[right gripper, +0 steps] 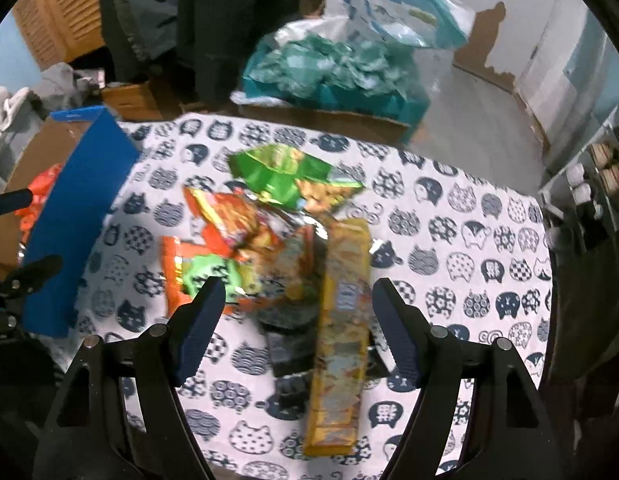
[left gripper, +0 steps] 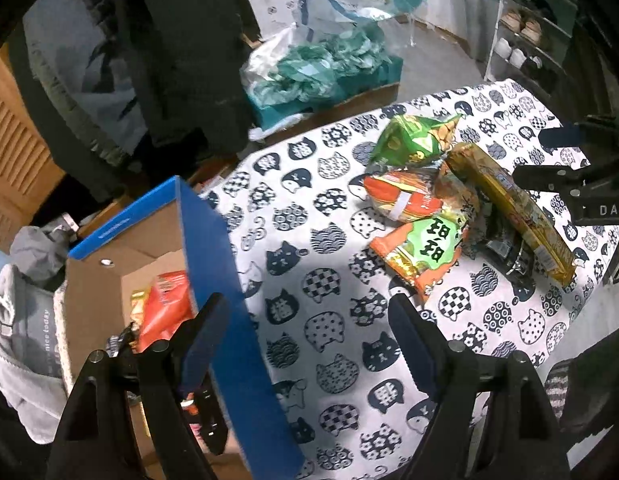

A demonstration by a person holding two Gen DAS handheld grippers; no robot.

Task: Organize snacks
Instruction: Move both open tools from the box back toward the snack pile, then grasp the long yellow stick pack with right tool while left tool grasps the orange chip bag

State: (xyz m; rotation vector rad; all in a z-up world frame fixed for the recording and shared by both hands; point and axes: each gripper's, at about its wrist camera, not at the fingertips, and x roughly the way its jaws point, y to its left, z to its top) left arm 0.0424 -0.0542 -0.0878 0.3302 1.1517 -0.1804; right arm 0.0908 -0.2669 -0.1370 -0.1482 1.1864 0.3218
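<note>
Right wrist view, blurry, yellow snack box (right gripper: pixel 341 332) between open right tongs (right gripper: pixel 299 332)

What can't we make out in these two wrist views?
- Cardboard box contents: left wrist view, the blue flap and the left gripper hide all but some orange packets.
- Dark packet: right wrist view, motion blur and the long yellow pack over it; kind unclear.
- Orange snack bags: right wrist view, print blurred.
- Right gripper: open above the pile, touching nothing.

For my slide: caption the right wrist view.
Open right gripper poised over a long yellow snack pack atop the pile.
</note>
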